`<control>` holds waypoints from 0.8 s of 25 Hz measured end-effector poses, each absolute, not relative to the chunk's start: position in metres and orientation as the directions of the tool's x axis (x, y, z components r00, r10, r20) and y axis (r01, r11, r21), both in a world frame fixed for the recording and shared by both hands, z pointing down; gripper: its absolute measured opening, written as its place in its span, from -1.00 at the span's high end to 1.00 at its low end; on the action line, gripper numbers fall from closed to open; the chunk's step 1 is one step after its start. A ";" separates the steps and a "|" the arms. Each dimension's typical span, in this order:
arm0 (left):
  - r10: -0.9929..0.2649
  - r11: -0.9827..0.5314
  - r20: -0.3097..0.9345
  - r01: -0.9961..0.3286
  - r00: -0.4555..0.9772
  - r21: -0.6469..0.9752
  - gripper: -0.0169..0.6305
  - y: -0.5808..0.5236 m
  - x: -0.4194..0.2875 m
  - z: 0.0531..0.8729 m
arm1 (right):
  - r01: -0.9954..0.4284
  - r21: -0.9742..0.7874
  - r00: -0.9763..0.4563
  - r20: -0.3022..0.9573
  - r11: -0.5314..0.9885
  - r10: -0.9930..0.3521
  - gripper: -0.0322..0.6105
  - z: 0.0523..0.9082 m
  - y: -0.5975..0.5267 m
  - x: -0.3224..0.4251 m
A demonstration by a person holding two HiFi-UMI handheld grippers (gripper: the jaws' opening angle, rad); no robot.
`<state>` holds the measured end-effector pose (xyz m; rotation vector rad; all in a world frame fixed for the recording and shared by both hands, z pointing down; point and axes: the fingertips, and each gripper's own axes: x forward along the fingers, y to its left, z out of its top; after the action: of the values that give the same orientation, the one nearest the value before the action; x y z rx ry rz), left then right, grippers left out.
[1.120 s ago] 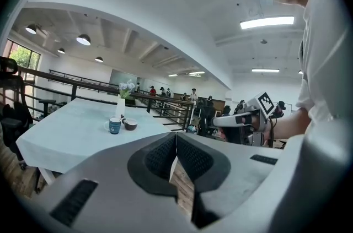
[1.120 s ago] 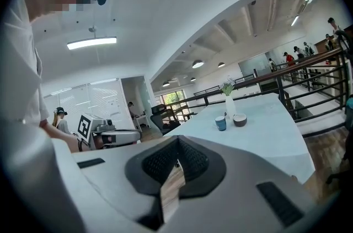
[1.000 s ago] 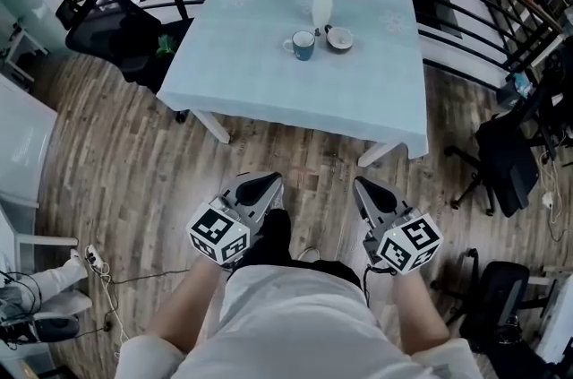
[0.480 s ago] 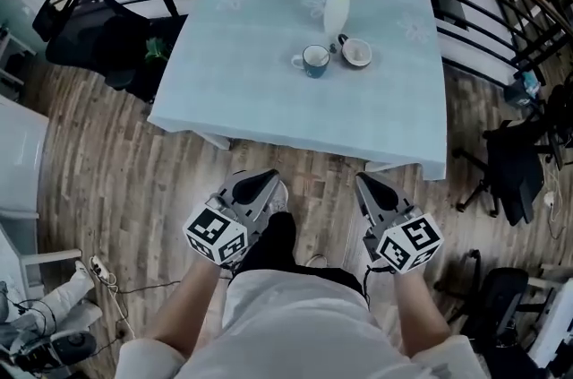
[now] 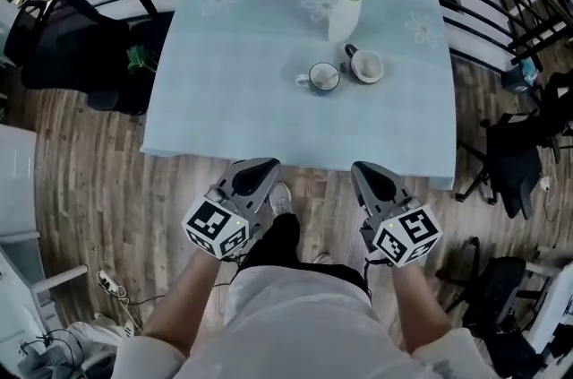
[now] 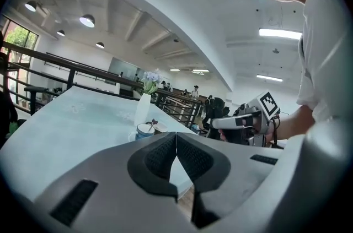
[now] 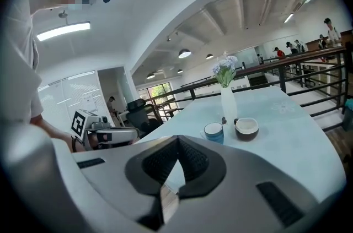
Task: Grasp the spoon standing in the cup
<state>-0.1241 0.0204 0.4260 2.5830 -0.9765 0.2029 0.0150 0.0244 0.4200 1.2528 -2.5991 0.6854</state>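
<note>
Two grippers are held low over the brown wooden plank floor [image 5: 89, 189], side by side, just before the near edge of the surface with a pale blue cloth [image 5: 233, 90]. The left gripper [image 5: 260, 165] has its jaws fully together, the ribbed dark pads touching at the tip, and nothing is between them. The right gripper [image 5: 362, 169] is the same: its pads meet at the tip and it holds nothing.

Well ahead of both grippers, on the surface, stand a blue ceramic cup [image 5: 323, 78] and a brown round cup with a white inside [image 5: 366, 66], just beside each other. The blue one is ahead and to the right of the left gripper; the brown one is almost straight ahead of the right gripper. The small dark spoon [image 7: 224, 120] is tiny in every view; it seems to stand in the brown cup, at the rim on the side farther from the grippers. Just behind the two cups, farther from the grippers, stands a slim white vase [image 5: 344, 17] with pale lilac flowers. Both grippers are well apart from the cups and the spoon.
</note>
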 end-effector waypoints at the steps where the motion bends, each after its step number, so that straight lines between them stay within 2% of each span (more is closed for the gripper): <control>1: -0.602 -0.697 0.260 -0.656 0.755 0.290 0.89 0.012 -0.126 0.425 | -0.782 -0.330 -0.622 0.350 0.529 -0.701 0.86 0.419 0.016 0.012; 11: -0.553 -0.744 0.255 -0.608 0.793 0.279 0.89 -0.054 -0.134 0.417 | -0.827 -0.302 -0.560 0.361 0.475 -0.746 0.86 0.402 -0.038 0.002; 20: -0.541 -0.754 0.273 -0.603 0.795 0.262 0.89 -0.087 -0.119 0.421 | -0.825 -0.305 -0.563 0.361 0.476 -0.743 0.86 0.406 -0.067 0.010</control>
<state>-0.1188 -0.0874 0.4210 2.6475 -0.8713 0.2572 0.0103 -0.0675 0.4057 1.3640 -2.5412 0.6743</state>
